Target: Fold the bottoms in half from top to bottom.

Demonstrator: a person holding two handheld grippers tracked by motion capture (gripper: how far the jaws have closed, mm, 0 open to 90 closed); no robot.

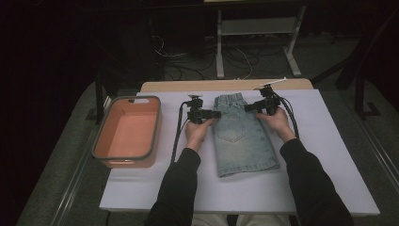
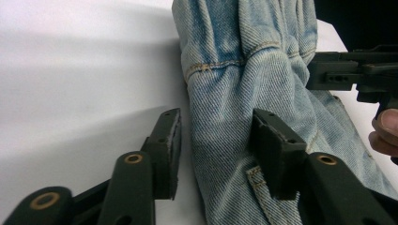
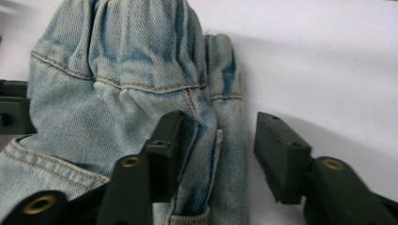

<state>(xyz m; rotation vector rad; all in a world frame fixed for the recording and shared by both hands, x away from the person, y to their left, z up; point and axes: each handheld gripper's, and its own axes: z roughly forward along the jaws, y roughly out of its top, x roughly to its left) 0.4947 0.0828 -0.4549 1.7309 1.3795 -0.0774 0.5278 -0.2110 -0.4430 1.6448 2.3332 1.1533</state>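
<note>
A light blue denim garment (image 1: 242, 141) lies flat on the white table (image 1: 329, 155), waistband at the far end. My left gripper (image 1: 216, 114) is at its left edge just below the waistband. In the left gripper view the gripper (image 2: 218, 150) is open, with the garment's (image 2: 234, 93) edge fold between the jaws. My right gripper (image 1: 248, 107) is at the garment's right edge. In the right gripper view it (image 3: 220, 150) is open, one jaw over the denim (image 3: 117, 79), the other over bare table. Each gripper also appears across the cloth from the other: right gripper (image 2: 347, 75), left gripper (image 3: 14, 112).
An orange bin with a grey rim (image 1: 101, 136) stands on the table's left side, open and with nothing inside. A wooden strip (image 1: 188, 86) runs along the table's far edge. Cables and a metal stand (image 1: 254, 42) sit on the floor beyond.
</note>
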